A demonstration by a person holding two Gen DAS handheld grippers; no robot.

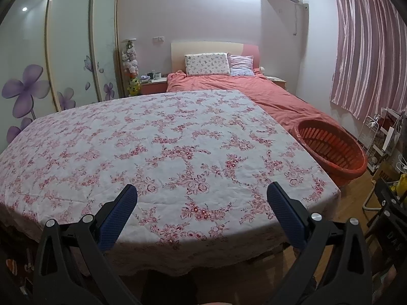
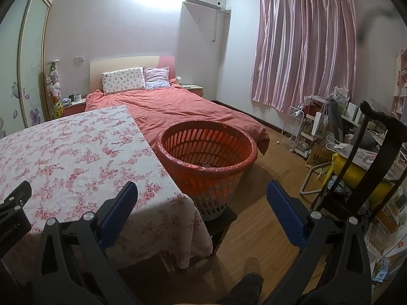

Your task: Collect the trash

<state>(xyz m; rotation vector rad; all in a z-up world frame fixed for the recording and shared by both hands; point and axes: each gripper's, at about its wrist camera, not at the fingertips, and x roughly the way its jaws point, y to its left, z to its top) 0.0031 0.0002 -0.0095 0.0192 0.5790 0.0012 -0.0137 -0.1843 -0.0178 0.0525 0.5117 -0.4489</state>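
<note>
A red slatted plastic basket [image 2: 206, 150] stands on a dark stool beside the table's right edge; something pale lies at its bottom. The same basket [image 1: 333, 150] shows at the right of the left wrist view. The table [image 1: 162, 147] wears a white cloth with pink flowers, and no loose trash shows on it. My left gripper [image 1: 202, 200] hovers open over the table's near edge, nothing between its blue pads. My right gripper [image 2: 202, 198] is open too, held above the table's near right corner [image 2: 183, 203] and in front of the basket.
A bed [image 2: 183, 111] with a red cover lies behind the table. To the right are a wooden chair [image 2: 368, 152], a yellow cushion [image 2: 361, 175], a white wire rack [image 2: 302, 129] and cluttered shelves. Wood floor [image 2: 269, 178] lies between the basket and the chair. A wardrobe [image 1: 63, 58] is at the left.
</note>
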